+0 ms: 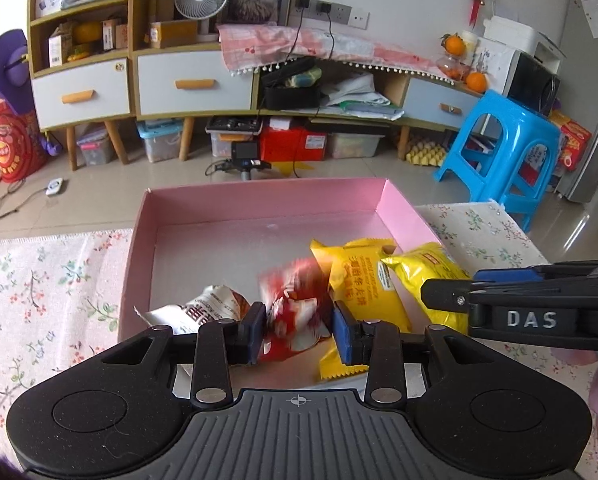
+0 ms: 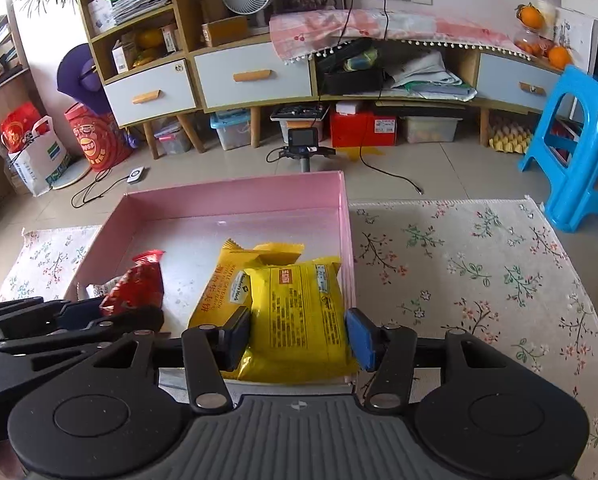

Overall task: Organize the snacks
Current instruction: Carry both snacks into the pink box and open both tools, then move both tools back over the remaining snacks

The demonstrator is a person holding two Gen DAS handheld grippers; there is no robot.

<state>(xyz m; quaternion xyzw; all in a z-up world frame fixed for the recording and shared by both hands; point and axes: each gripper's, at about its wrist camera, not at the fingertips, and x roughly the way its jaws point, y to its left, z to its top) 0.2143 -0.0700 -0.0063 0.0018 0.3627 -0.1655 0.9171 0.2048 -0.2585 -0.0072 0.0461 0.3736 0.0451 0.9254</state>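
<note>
A pink box (image 1: 259, 204) (image 2: 235, 200) sits on the floral tablecloth. My left gripper (image 1: 299, 334) has its jaws on either side of a blurred red snack packet (image 1: 293, 312), over the box's near side; the packet also shows in the right wrist view (image 2: 137, 288). A white packet (image 1: 203, 308) lies left of it. Two yellow packets lie in the box's right part: an orange-yellow one (image 1: 359, 276) (image 2: 227, 280) and a bright yellow one (image 1: 423, 268) (image 2: 299, 312). My right gripper (image 2: 297, 340) has its jaws spread around the bright yellow packet, with small gaps at the pads.
The floral tablecloth (image 2: 479, 280) covers the table on both sides of the box. Beyond the table are a blue plastic stool (image 2: 579, 136), a cabinet with drawers (image 2: 255, 76), storage bins and a small camera on a stand (image 2: 303, 140) on the floor.
</note>
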